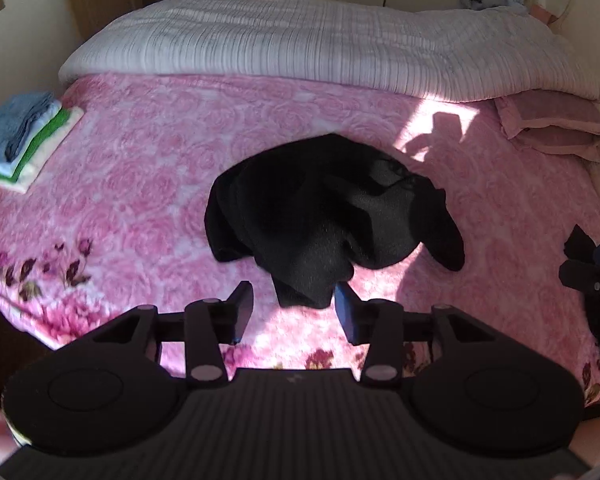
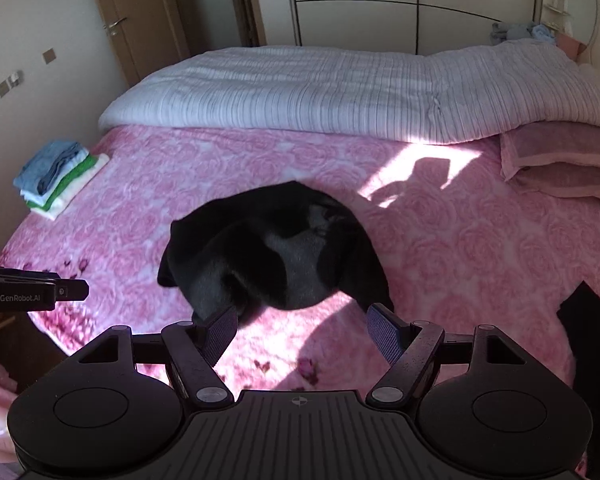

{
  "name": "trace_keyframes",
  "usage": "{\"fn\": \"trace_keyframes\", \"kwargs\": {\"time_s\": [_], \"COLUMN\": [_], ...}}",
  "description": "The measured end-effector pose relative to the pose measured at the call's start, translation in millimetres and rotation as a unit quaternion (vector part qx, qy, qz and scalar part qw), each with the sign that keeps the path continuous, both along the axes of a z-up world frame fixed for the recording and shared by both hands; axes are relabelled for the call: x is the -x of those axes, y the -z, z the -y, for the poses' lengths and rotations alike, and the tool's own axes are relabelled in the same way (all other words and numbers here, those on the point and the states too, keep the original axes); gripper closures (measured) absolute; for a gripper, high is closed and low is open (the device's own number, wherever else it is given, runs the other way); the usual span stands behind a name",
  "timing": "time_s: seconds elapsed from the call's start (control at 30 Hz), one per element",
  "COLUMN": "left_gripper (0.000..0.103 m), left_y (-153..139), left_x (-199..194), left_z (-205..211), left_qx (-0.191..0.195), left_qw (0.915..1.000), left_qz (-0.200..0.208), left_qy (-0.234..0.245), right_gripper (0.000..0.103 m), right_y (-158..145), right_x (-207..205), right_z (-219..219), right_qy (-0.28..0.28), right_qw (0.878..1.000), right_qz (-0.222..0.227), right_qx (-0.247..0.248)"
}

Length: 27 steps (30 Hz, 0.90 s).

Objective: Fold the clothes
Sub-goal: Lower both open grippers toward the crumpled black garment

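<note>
Right wrist | pink bedspread [image 2: 148, 184] | black garment [image 2: 276, 256] crumpled | both tools gaping, empty

Black garment [image 1: 324, 216] heaped mid-bed; bare pink blanket [image 1: 148, 184] all round; folded stack [image 1: 28, 140] far left.

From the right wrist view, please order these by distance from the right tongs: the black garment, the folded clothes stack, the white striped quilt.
1. Crumpled black garment, just ahead, centre.
2. Folded blue, green and white clothes stack, far left.
3. White striped quilt, across the back.
</note>
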<state>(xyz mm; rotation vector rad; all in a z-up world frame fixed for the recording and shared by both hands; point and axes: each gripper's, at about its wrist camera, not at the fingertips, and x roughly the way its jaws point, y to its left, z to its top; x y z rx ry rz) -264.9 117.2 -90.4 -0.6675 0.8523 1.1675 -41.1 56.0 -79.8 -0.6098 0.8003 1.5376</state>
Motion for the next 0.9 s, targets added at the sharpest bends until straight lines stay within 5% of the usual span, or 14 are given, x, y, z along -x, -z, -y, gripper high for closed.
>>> {"fn": "trace_keyframes", "kwargs": {"time_s": [0.43,0.7,0.9], "left_gripper": [0.053,0.051,0.049], "left_y": [68,120,183], "left_x": [38,25,-6], "left_z": [-25,-19,-10], "left_qx": [0.043,0.071,0.066], "left_qw": [0.9983,0.9961,0.9966], "left_qz": [-0.003,0.012,0.01], "left_qy": [0.04,0.05,0.048], "right_gripper": [0.028,0.028,0.028], "right_y": [46,84,147], "right_x": [3,-6,-17], "right_z": [-40,-54,-71], "right_qy": [0.077,0.059,0.033], "right_qw": [0.996,0.993,0.989], "right_qz": [0.015,0.045,0.1], "right_qx": [0.05,0.091,0.102]}}
